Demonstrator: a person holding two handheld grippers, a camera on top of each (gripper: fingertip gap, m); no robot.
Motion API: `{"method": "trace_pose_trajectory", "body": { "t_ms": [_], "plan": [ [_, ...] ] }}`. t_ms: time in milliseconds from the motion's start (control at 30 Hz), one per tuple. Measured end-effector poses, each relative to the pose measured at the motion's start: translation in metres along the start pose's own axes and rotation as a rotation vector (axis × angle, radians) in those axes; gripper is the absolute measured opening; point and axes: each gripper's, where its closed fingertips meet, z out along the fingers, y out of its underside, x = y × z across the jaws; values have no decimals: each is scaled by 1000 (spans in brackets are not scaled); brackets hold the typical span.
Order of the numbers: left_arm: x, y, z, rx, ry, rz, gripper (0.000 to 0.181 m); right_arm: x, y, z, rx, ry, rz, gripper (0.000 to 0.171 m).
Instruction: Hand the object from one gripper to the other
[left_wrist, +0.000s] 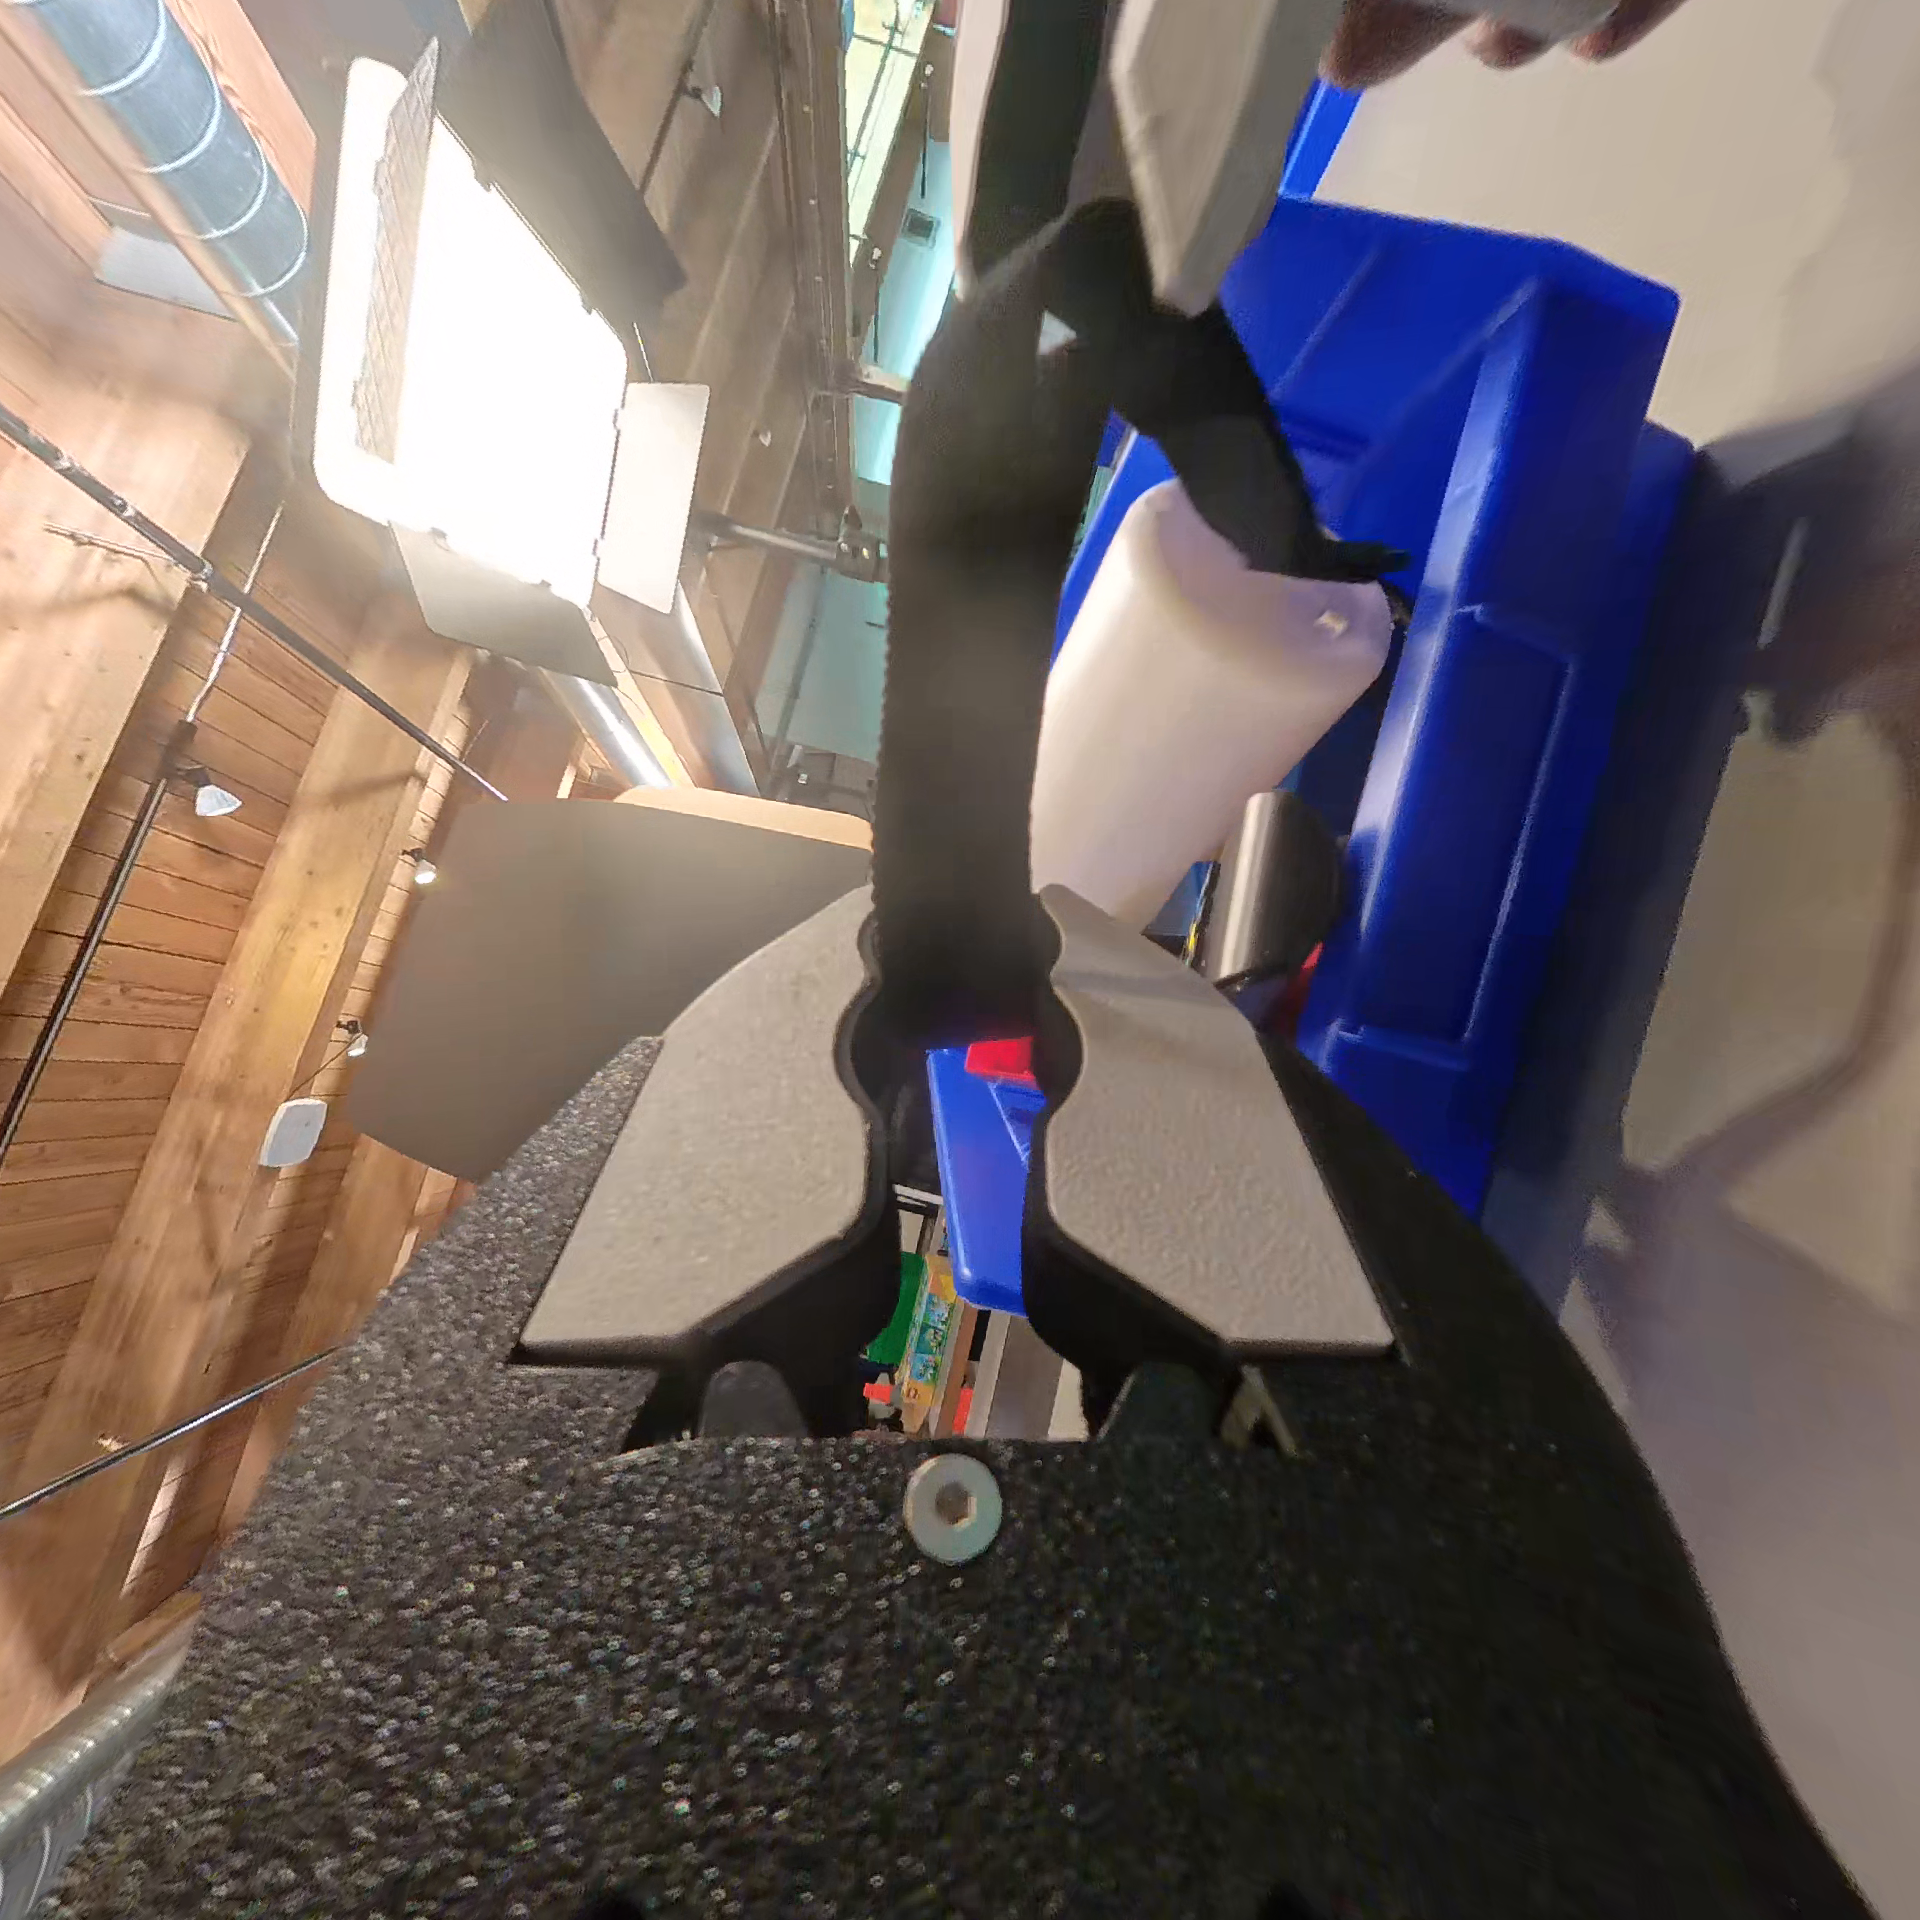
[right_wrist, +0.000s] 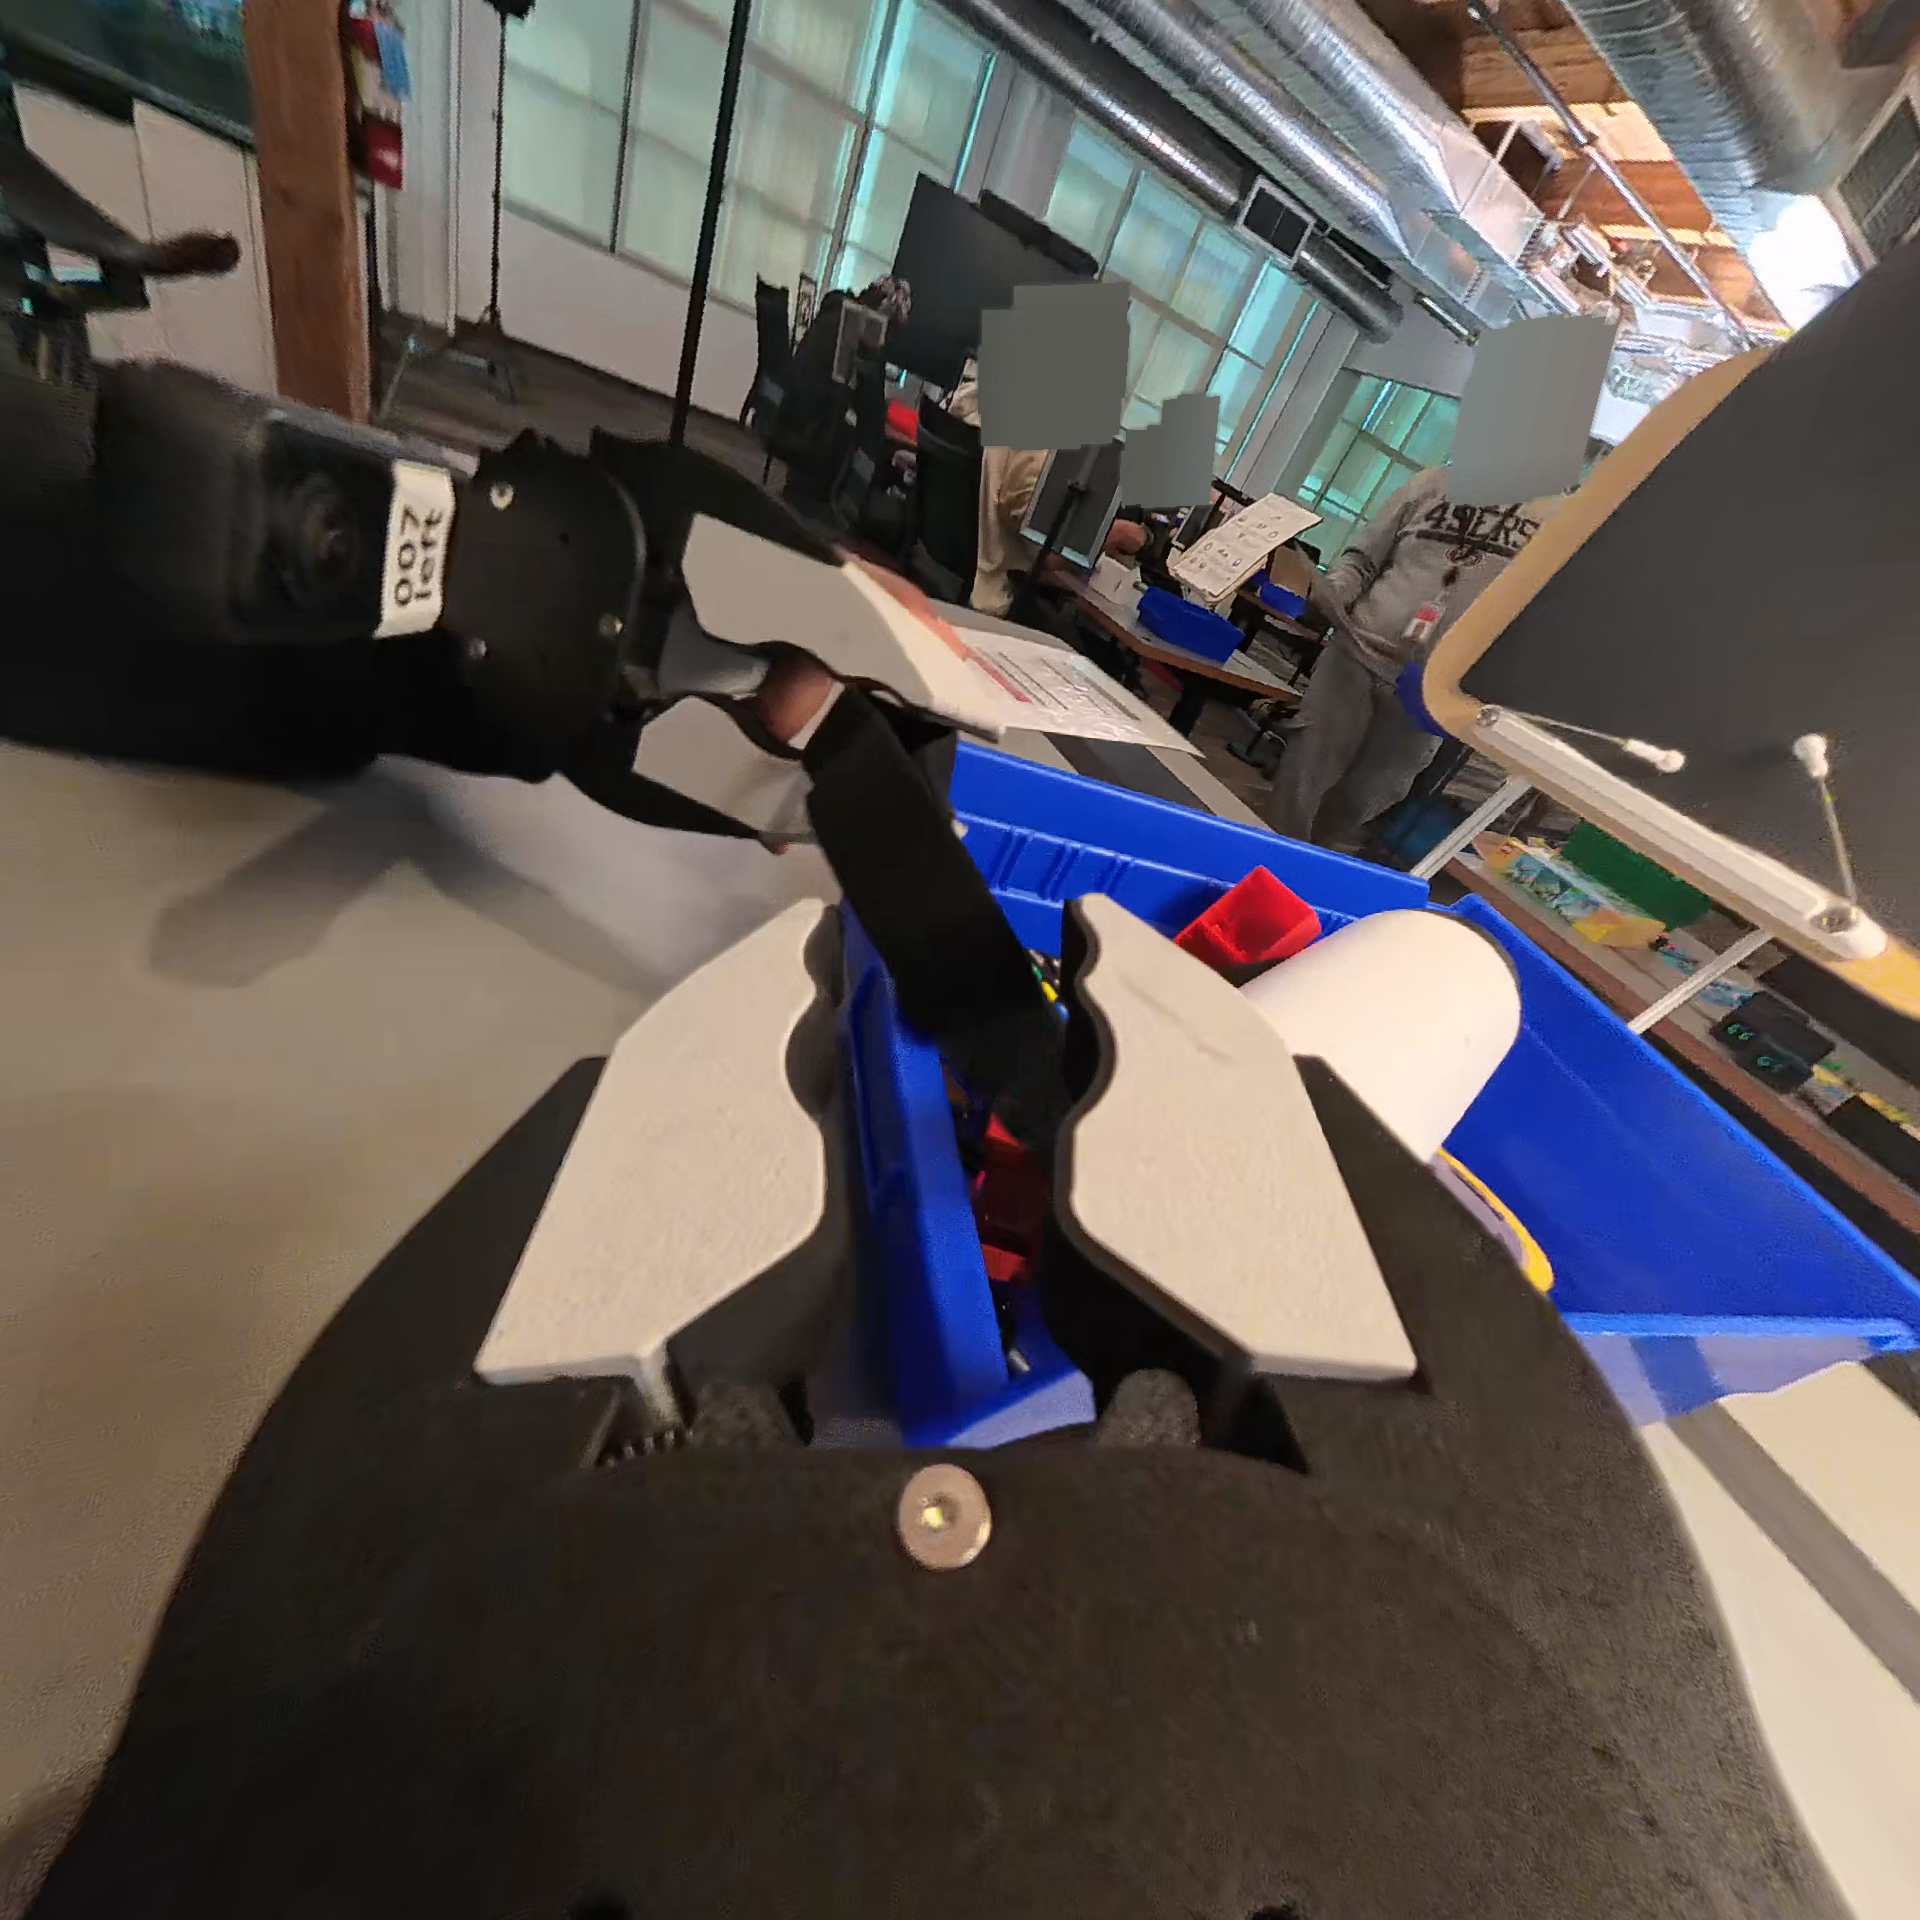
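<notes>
A blue plastic bin (right_wrist: 1662, 1226) fills the middle right of the right wrist view, standing on a pale grey tabletop (right_wrist: 260, 987). Inside it lie a white cylindrical plastic bottle (right_wrist: 1392, 1008) and a small red plastic block (right_wrist: 1252, 920), with more small parts below, too crowded to tell apart. A black board with a tan edge (right_wrist: 1714, 561) leans in from the upper right; people stand at desks far behind.

The long black fabric strap (right_wrist: 914, 894) runs diagonally across the centre of that view, from the left gripper (right_wrist: 821, 727) at middle left down into the gap of the right gripper (right_wrist: 945, 966) at lower centre. The left gripper reaches in sideways, its grey fingers pinching the strap's upper end. The right gripper's fingers stand apart; the strap lies against the right-hand one, the other finger clear of it.

In the left wrist view, the left gripper (left_wrist: 956, 935) clamps the strap (left_wrist: 956, 644) at centre, while the right gripper (left_wrist: 1164, 208) crosses the strap at the top edge.
</notes>
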Motion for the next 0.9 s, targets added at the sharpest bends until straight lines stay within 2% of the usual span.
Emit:
{"method": "trace_pose_trajectory", "body": {
  "t_ms": [167,367,433,567,633,700,800,900],
  "plan": [
    [-4,-2,-1,5,-13,-2,23,-9,-1,-3,-40,-13,-148,42],
    [2,-12,-2,40,13,-1,23,-4,-13,-4,-1,23,-93,47],
    [7,-15,-1,42,33,16,22,-1,-4,-2,-61,64,-180,48],
    [13,-18,-1,38,56,47,22,3,16,1,-211,161,-477,35],
    [15,-19,0,39,71,14,24,6,20,2,-248,210,-587,21],
    [22,-19,0,43,130,-48,24,11,20,3,-268,274,-657,19],
    [19,-20,-2,77,162,-177,31,19,17,2,-276,328,-625,18],
    [4,-28,-8,157,159,-338,47,27,14,-1,-239,337,-411,5]
  ]
}}
